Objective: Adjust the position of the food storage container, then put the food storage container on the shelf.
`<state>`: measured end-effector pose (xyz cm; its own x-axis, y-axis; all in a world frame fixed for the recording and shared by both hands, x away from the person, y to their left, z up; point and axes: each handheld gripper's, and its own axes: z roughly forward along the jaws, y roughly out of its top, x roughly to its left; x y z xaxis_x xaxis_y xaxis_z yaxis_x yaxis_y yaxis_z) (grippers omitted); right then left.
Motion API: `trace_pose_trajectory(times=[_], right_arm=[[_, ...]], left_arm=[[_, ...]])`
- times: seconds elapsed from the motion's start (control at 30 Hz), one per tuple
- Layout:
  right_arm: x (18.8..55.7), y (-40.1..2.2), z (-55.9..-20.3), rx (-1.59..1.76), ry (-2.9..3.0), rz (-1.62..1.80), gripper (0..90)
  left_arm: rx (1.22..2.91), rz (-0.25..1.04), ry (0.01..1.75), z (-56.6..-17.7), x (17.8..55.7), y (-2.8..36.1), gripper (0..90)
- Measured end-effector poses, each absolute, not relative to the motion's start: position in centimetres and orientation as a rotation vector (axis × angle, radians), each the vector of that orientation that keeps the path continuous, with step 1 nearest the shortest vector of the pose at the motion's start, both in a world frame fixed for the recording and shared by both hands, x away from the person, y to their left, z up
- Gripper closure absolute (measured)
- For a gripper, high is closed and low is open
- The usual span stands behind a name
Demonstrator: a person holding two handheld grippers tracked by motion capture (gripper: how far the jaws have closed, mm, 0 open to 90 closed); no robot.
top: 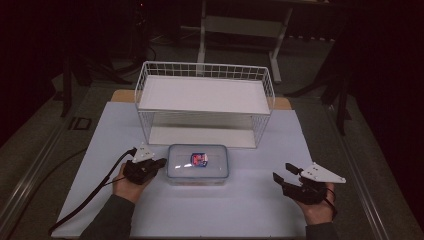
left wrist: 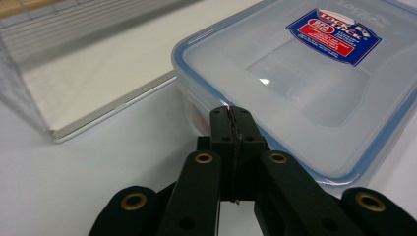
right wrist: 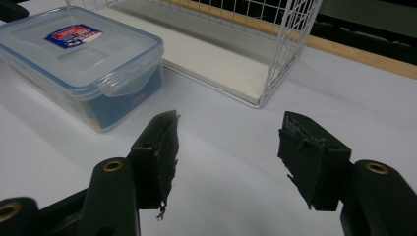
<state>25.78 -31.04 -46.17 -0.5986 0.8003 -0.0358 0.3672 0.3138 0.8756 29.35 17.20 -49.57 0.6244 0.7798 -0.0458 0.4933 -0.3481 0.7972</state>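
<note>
Container [top: 197, 162] sits just ahead of the left gripper [top: 159, 162], jaws pressed together at its edge; nudge gently. Right gripper [top: 283, 172] stands spread, apart

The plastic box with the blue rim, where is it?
In the high view the plastic box sits mid-table on the white mat, just in front of the wire shelf, with the left gripper at its left end.

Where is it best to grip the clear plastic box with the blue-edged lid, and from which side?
Probably at its two short ends, one gripper from each side. The plastic box lies flat and wide, too broad for one pair of jaws. The left gripper is shut at its left end; the right gripper is open, well apart from it.
</note>
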Motion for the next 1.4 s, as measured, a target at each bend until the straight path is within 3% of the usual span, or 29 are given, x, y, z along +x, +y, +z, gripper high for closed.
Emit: trace_pose_trajectory(times=[0.33, 0.67, 0.9, 1.4], right_arm=[[25.2, -31.6, -46.1, 1.038, 2.101, 1.223, 41.3], [25.2, -31.3, -46.2, 1.038, 2.112, 1.225, 41.2], [25.4, -29.5, -45.6, 0.997, 2.146, 1.255, 40.1], [27.9, -23.3, -44.7, 0.952, 2.237, 1.371, 38.1]], left_arm=[[2.014, 0.418, 0.997, -49.7, 29.6, 16.6, 88.7], [1.971, 0.384, 0.987, -48.8, 29.1, 17.6, 65.0], [1.911, 0.462, 1.010, -47.7, 27.9, 17.8, 57.8], [1.827, 0.426, 1.034, -46.2, 26.8, 17.7, 43.3]])
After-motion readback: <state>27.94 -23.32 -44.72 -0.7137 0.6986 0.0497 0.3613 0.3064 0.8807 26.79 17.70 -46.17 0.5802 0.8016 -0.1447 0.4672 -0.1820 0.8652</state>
